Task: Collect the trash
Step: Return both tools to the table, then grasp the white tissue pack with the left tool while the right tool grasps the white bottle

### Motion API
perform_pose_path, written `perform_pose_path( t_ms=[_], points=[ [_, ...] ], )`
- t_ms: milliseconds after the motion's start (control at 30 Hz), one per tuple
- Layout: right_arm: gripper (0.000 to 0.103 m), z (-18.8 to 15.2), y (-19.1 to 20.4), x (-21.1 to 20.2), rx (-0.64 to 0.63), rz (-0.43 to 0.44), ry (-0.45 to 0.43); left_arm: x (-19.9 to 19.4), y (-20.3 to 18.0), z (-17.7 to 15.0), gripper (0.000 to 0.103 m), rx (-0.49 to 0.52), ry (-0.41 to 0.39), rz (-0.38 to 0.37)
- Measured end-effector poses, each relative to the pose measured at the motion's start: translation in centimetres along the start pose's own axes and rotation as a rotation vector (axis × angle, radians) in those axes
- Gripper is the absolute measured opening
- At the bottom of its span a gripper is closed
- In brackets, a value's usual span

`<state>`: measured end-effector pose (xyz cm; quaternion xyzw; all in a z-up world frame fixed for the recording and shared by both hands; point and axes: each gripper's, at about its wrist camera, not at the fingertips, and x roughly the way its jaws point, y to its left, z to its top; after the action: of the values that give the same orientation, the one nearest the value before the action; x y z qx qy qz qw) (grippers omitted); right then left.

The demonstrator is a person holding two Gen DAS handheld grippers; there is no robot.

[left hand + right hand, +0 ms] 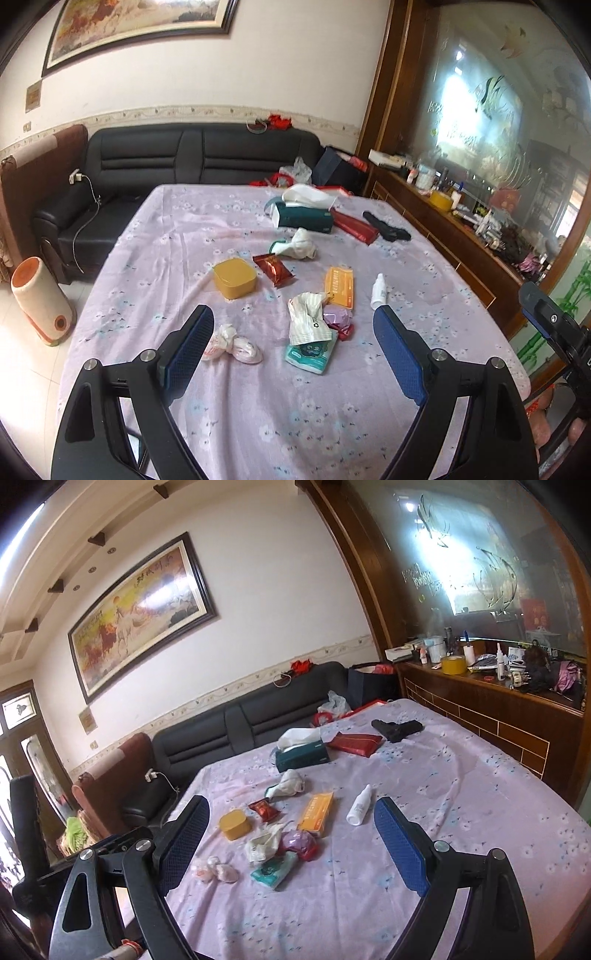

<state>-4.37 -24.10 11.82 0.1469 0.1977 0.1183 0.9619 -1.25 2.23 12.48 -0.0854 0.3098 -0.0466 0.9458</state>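
left gripper (293,325) jaws wide, nothing between | right gripper (291,814) jaws wide, empty too | trash on lilac tablecloth (177,236): knotted plastic bag (232,345) beside left finger, crumpled wrapper (308,317) atop wipes pack (312,354) | yellow box (234,277) further back

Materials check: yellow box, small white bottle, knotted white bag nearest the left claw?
Yellow box: looks like hard plastic, smooth matte, rounded moulded corners.
White bottle: probably plastic, slightly glossy, lying on its side.
Knotted bag: thin plastic film, crinkled and translucent, pinkish contents showing through.
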Motion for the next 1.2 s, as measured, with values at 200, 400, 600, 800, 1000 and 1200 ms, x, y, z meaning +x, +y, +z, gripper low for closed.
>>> perform_pose_path(
  t_ms=[200,400,600,800,1000,1200],
  points=[
    [0.093,0.6,-2.7,5.2,0.049,-0.005,0.056,5.5,0.0,0.8,0.087,-0.014,0.113,-0.05],
    [0.086,1.4,-5.2,10.6,0.104,-0.028,0.122,11.5,0.2,0.4,0.087,-0.047,0.247,-0.063],
    [0.08,2.3,-6.5,17.5,0.12,-0.059,0.19,15.1,0.7,0.0,0.086,-0.083,0.286,-0.052],
    [0.064,1.2,-9.2,24.6,0.161,-0.073,0.262,16.4,0.6,-0.8,0.076,-0.097,0.277,-0.09],
    [0.057,-1.4,-9.8,27.1,0.109,-0.123,0.306,17.3,0.5,-1.5,0.074,-0.113,0.3,-0.12],
    [0.044,-3.0,-11.1,28.6,0.168,-0.099,0.394,18.7,0.8,-2.2,0.059,-0.141,0.351,-0.154]
  ],
)
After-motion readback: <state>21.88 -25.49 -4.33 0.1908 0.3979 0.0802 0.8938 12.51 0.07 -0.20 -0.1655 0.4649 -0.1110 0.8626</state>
